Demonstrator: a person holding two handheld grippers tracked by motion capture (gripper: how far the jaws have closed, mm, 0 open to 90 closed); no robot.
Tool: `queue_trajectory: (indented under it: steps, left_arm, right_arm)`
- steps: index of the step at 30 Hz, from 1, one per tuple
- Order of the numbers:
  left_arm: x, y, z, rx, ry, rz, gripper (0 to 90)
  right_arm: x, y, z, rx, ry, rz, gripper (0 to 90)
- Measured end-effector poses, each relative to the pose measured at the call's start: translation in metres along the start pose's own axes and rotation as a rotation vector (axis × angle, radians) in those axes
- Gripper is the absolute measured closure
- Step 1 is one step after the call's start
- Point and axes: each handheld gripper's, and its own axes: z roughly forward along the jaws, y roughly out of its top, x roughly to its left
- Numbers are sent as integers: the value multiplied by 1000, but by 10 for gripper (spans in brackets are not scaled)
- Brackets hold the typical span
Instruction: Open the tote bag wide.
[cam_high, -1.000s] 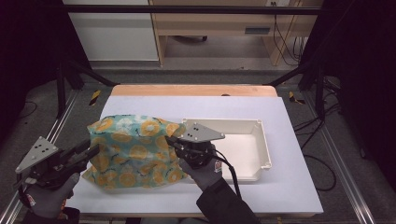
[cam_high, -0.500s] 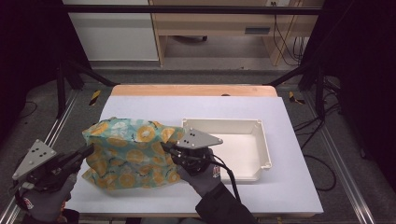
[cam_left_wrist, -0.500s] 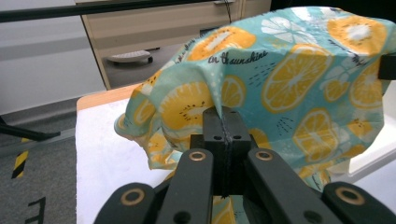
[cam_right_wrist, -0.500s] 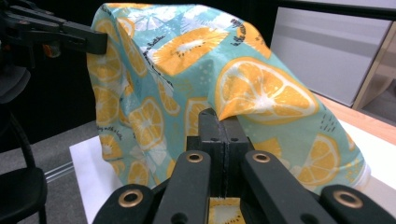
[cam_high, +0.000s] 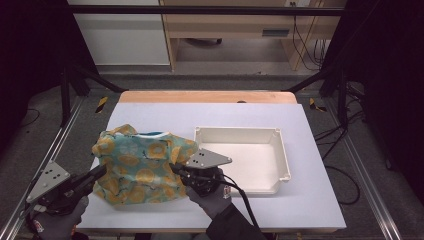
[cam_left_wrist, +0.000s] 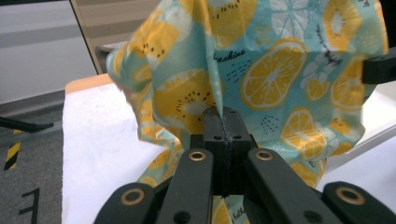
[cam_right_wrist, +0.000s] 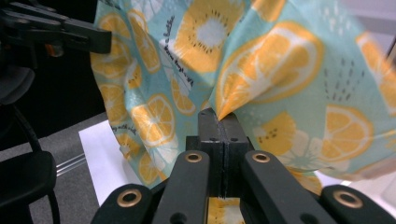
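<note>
Left gripper clamped on lemon-print shirt, jaws just closed on fabric. Right gripper pinches its opposite edge. Shirt bunched between both grippers, white tray beyond right one.

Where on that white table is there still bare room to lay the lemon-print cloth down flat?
Bare room: the far strip between the cloth, the white tray and the wooden edge; also right of the tray. The near left is crowded by both grippers, left and right.
</note>
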Motion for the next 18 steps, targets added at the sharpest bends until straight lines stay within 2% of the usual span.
queue_trajectory:
  steps: [5,8,11,14,18]
  left_arm:
    - [3,-11,5,25,4,-4,898]
    - [6,-15,8,40,3,-19,898]
    - [7,-18,12,54,4,-17,898]
    - [6,-18,14,60,6,-7,898]
    - [7,-18,14,57,7,-12,898]
  right_arm:
    - [-3,-10,11,18,-18,10,897]
    - [-4,-15,17,40,-28,12,893]
    - [-5,-17,19,46,-30,14,863]
    - [-5,-13,13,17,-20,13,793]
    - [-8,-1,-1,-45,-44,11,693]
